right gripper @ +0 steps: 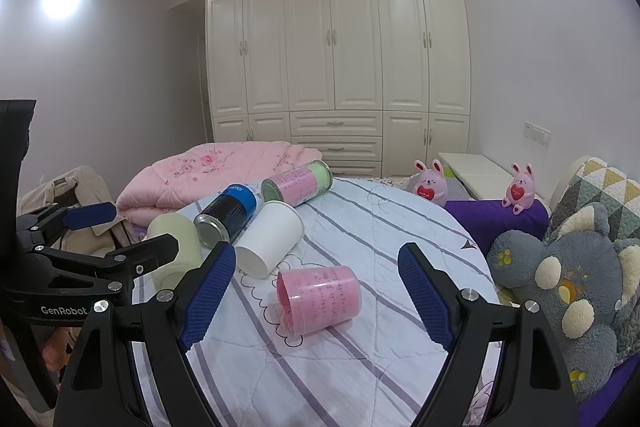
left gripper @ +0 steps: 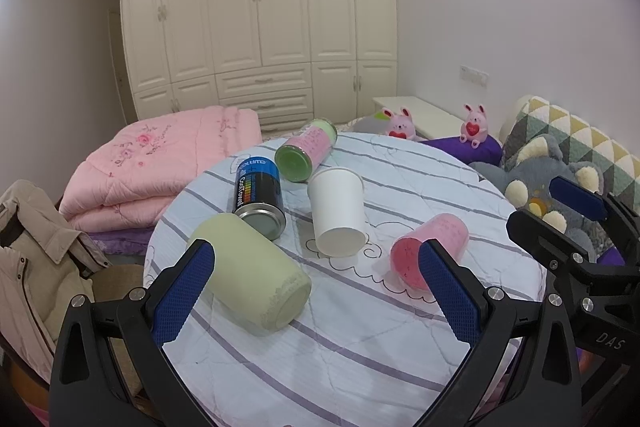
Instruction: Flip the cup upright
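Note:
Several cups and cans lie on their sides on a round table with a striped cloth (left gripper: 360, 347) (right gripper: 340, 367). A pale green cup (left gripper: 252, 275) (right gripper: 176, 247) lies nearest my left gripper (left gripper: 316, 291), which is open and empty just before it. A pink cup (left gripper: 430, 247) (right gripper: 318, 301) lies between the fingers' line of my right gripper (right gripper: 316, 291), which is open and empty. A white paper cup (left gripper: 338, 211) (right gripper: 270, 239) lies in the middle. The right gripper also shows in the left wrist view (left gripper: 560, 215), and the left gripper in the right wrist view (right gripper: 116, 231).
A black and blue can (left gripper: 258, 195) (right gripper: 228, 213) and a pink and green jar (left gripper: 306, 155) (right gripper: 298, 185) lie at the table's far side. A folded pink quilt (left gripper: 160, 163), a grey plush toy (right gripper: 568, 267), pink bunny toys (right gripper: 432, 183) and a beige jacket (left gripper: 36, 247) surround the table.

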